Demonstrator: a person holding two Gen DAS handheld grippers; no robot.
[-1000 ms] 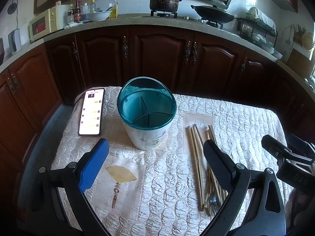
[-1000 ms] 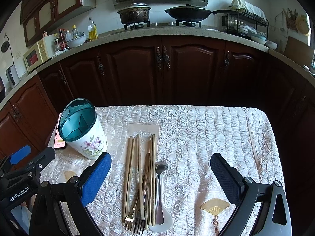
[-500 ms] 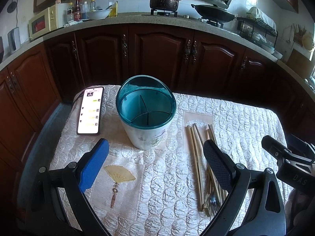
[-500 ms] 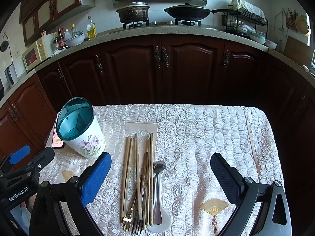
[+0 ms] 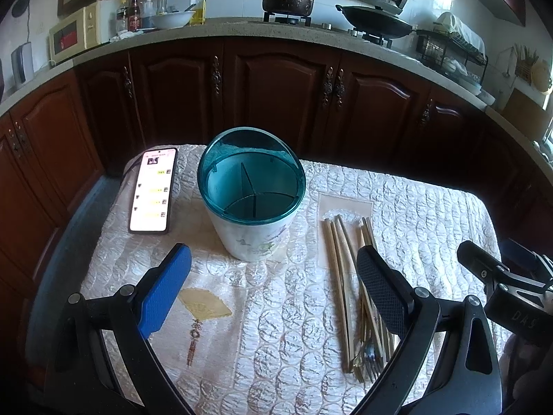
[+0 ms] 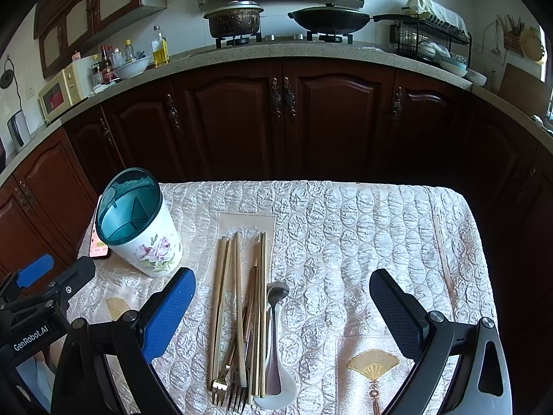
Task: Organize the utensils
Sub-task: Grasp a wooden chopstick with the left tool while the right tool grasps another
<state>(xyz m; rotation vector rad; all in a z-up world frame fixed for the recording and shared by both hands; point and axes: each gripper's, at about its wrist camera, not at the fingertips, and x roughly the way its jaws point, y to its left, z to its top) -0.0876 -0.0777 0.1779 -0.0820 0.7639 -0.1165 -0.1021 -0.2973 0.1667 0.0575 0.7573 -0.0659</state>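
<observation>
**Two open grippers hovering over loose utensils and one holder**

Left wrist view: the left gripper [image 5: 273,290] is hanging with jaws spread wide and empty. One teal-rimmed utensil holder [image 5: 254,204] is standing upright on the cloth-covered counter [image 5: 414,207], beside one lit phone [image 5: 153,190]. "DAS" is showing on the other tool.

Right wrist view: the right gripper [image 6: 281,306] is gaping, holding nothing. "GenRobot.AI" is reading on the neighbouring tool. Chopsticks [image 6: 238,287], two forks [image 6: 230,389] and two spoons [image 6: 274,346] are lying bundled right of the holder.
</observation>
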